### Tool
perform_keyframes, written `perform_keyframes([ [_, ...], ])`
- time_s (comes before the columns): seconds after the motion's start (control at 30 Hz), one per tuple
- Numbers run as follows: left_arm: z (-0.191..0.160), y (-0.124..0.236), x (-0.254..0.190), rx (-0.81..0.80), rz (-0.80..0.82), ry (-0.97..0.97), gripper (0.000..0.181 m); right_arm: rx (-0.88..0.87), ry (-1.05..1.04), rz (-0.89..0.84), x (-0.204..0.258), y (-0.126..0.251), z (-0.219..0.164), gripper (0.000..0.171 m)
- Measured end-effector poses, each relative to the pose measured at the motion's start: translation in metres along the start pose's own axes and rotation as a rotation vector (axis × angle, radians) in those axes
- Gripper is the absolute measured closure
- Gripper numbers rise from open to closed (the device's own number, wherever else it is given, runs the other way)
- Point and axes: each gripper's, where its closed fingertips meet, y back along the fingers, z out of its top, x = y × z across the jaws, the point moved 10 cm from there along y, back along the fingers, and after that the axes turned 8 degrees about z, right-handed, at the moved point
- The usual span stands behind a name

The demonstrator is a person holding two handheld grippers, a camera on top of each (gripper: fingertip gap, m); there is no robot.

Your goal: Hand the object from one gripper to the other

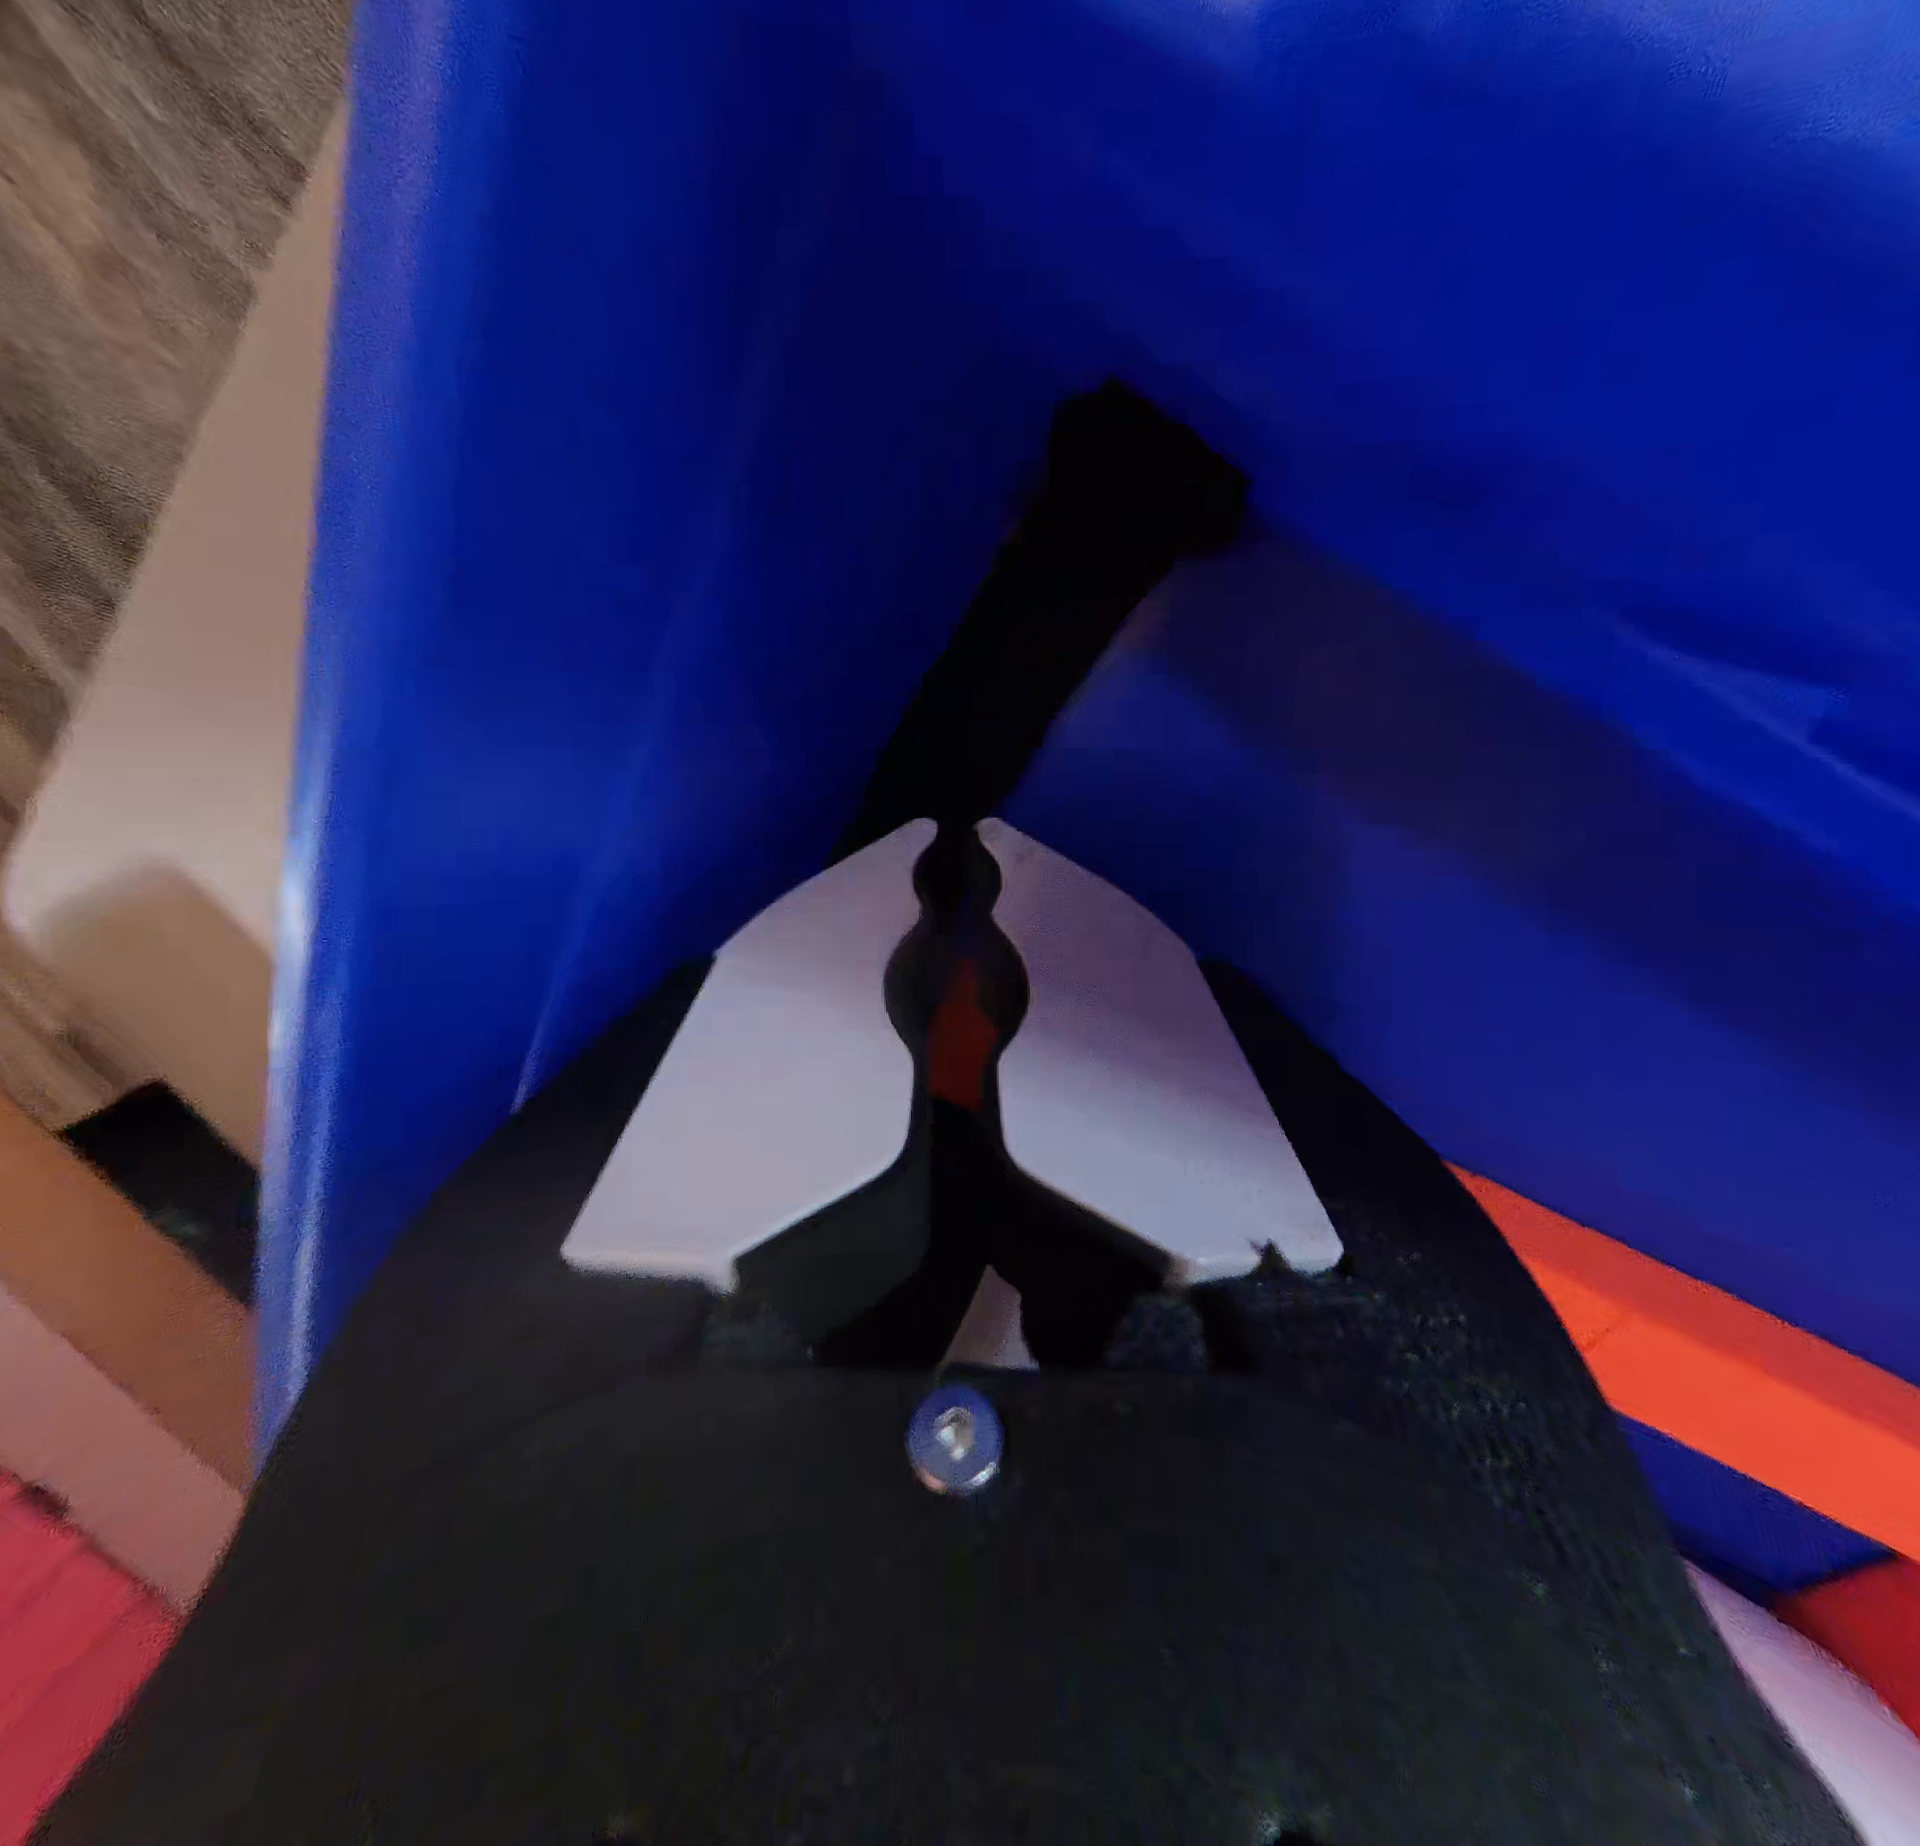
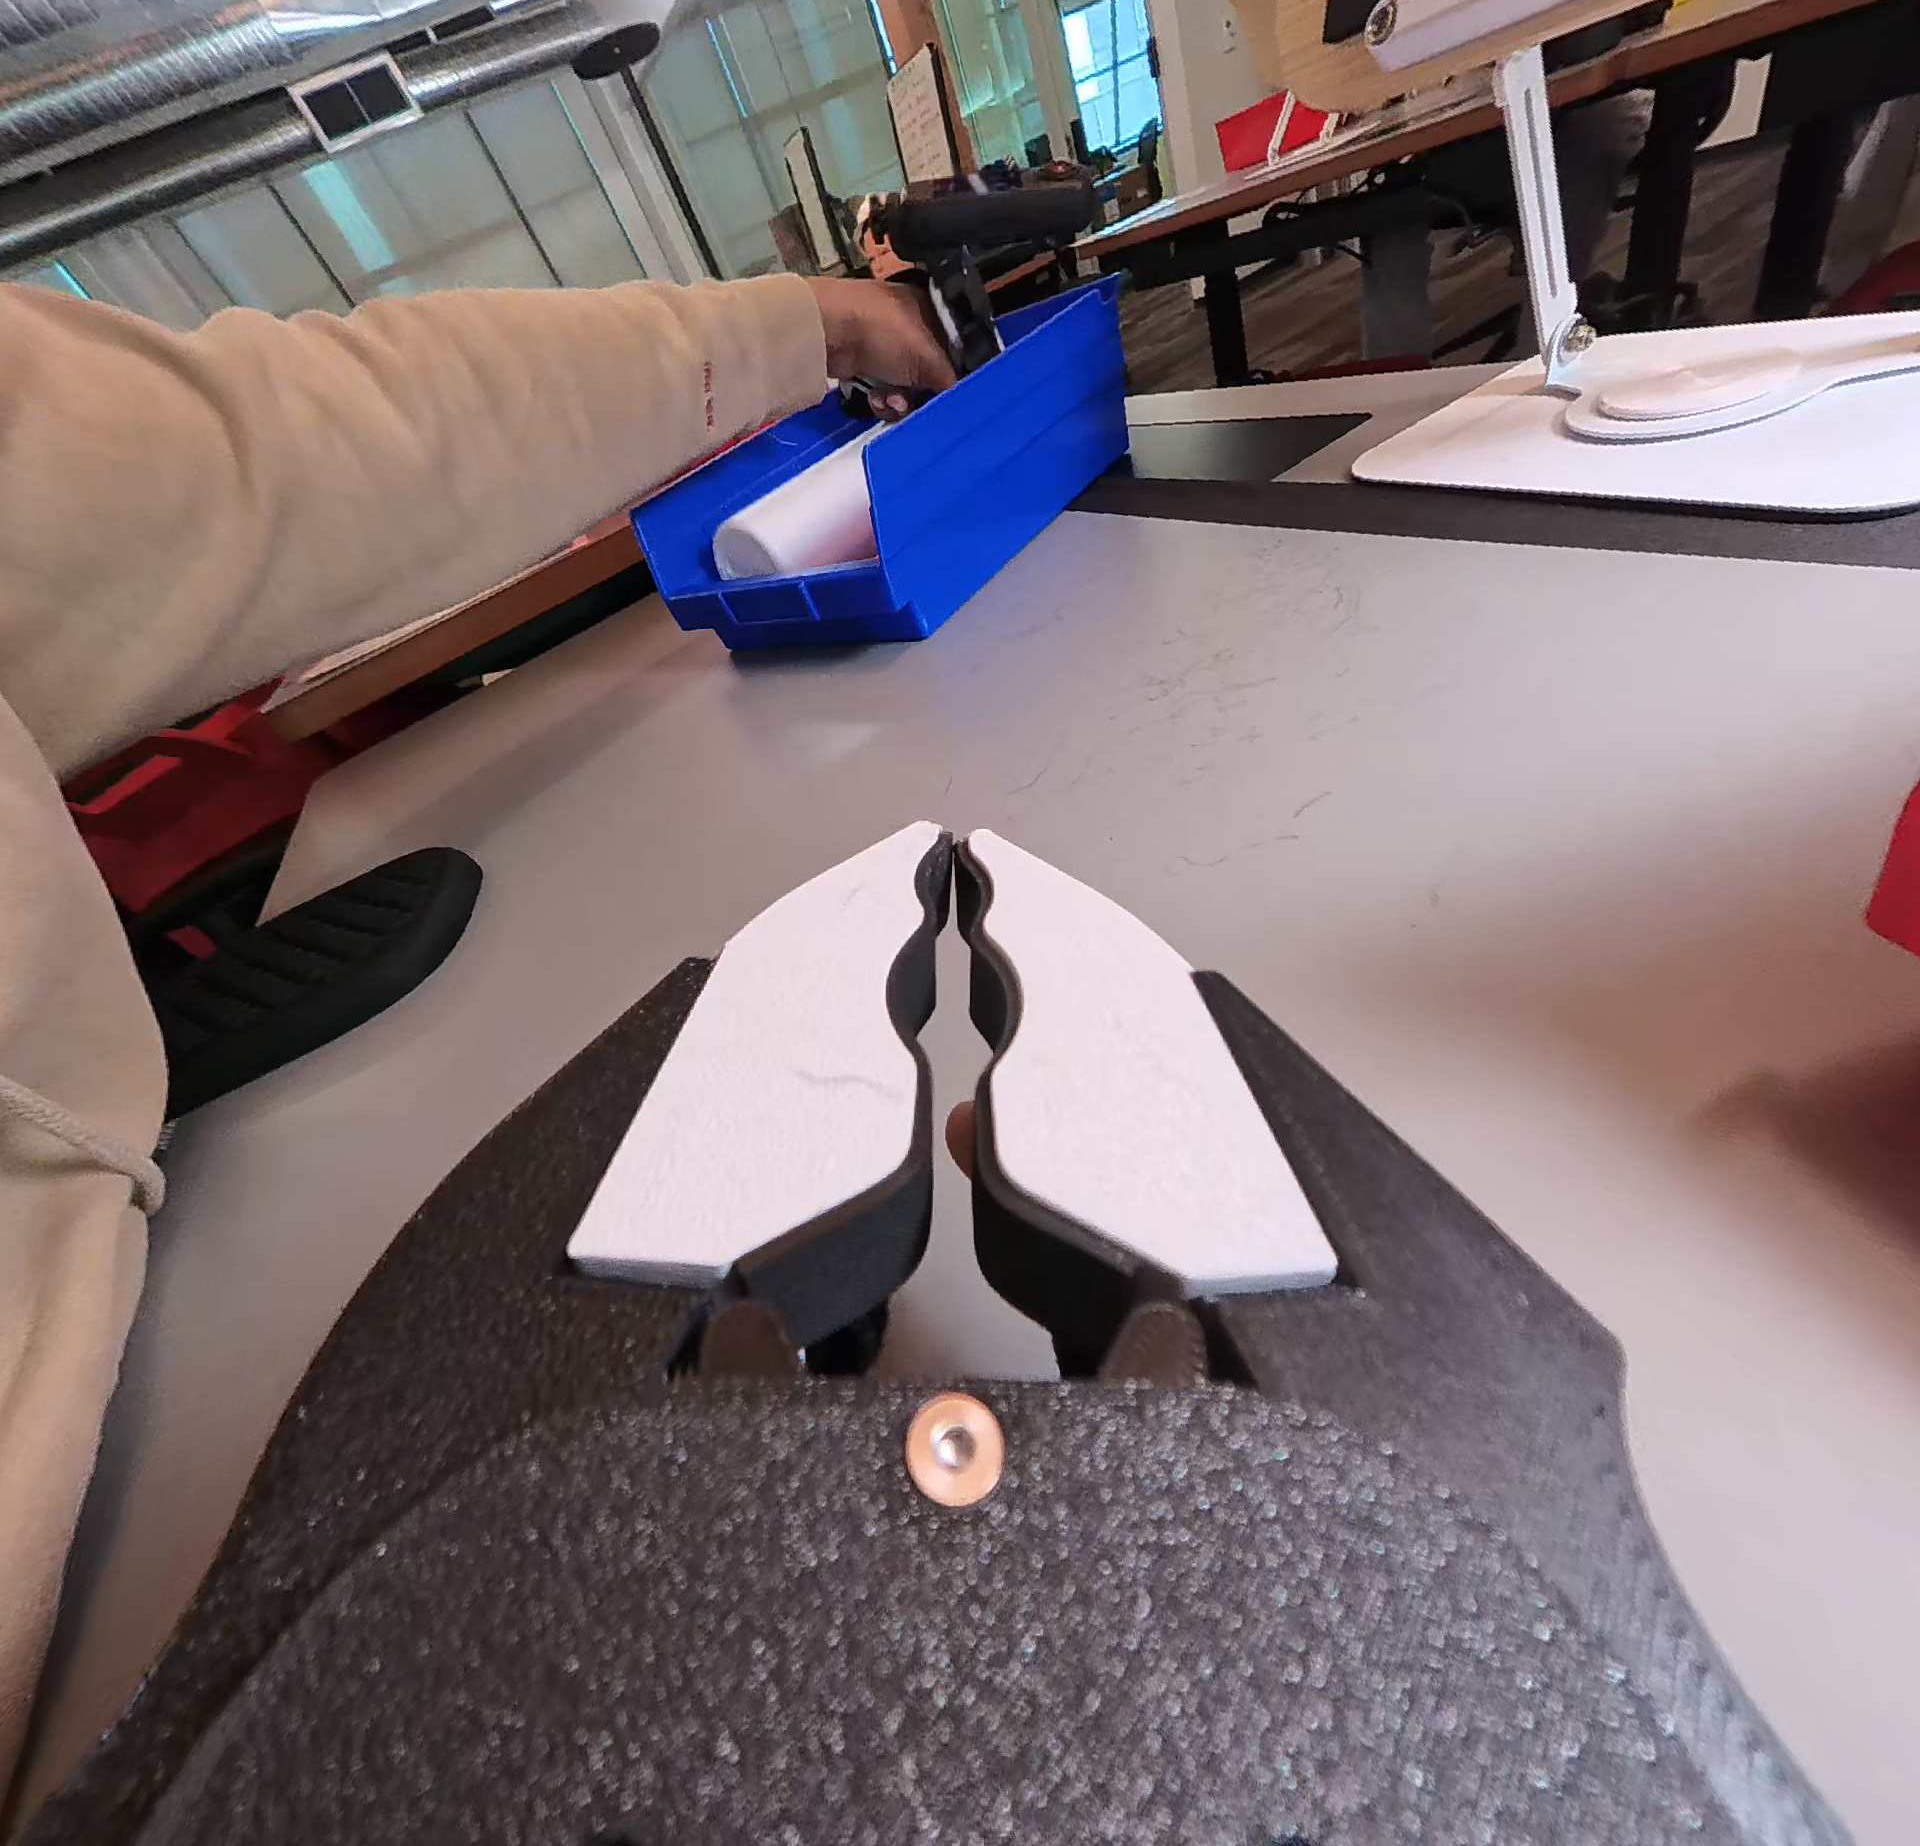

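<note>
the right gripper is held low and level, pointing forward, its white fingers pressed together at the tips with nothing between them. the left arm, in a beige sleeve, reaches out straight, the hand wrapped on the left gripper, angled downward, its fingers closed tip to tip.

One blue bin, one white roll, two tongs.
</note>
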Motion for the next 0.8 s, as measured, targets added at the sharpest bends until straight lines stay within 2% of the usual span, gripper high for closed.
perform_keyframes([
  [0.13, -0.008, 0.035, 0.006, -0.115, 0.118, -0.047, 0.180, 0.005, 0.023, -0.006, 0.002, 0.001, 0.000, 0.171],
  [0.37, -0.052, 0.161, 0.034, -0.423, 0.199, 0.062, 0.181, 0.044, 0.143, -0.001, 0.014, -0.003, 0.000, 0.171],
  [0.5, -0.077, 0.230, 0.009, -0.743, 0.126, 0.146, 0.181, 0.028, 0.209, -0.001, 0.021, -0.004, 0.003, 0.171],
  [0.6, -0.089, 0.269, -0.022, -0.978, 0.077, 0.200, 0.181, 0.000, 0.255, -0.025, 0.023, -0.008, 0.015, 0.171],
  [0.8, -0.097, 0.305, -0.059, -1.186, 0.085, 0.306, 0.181, -0.143, 0.318, -0.021, 0.043, -0.020, 0.067, 0.171],
])
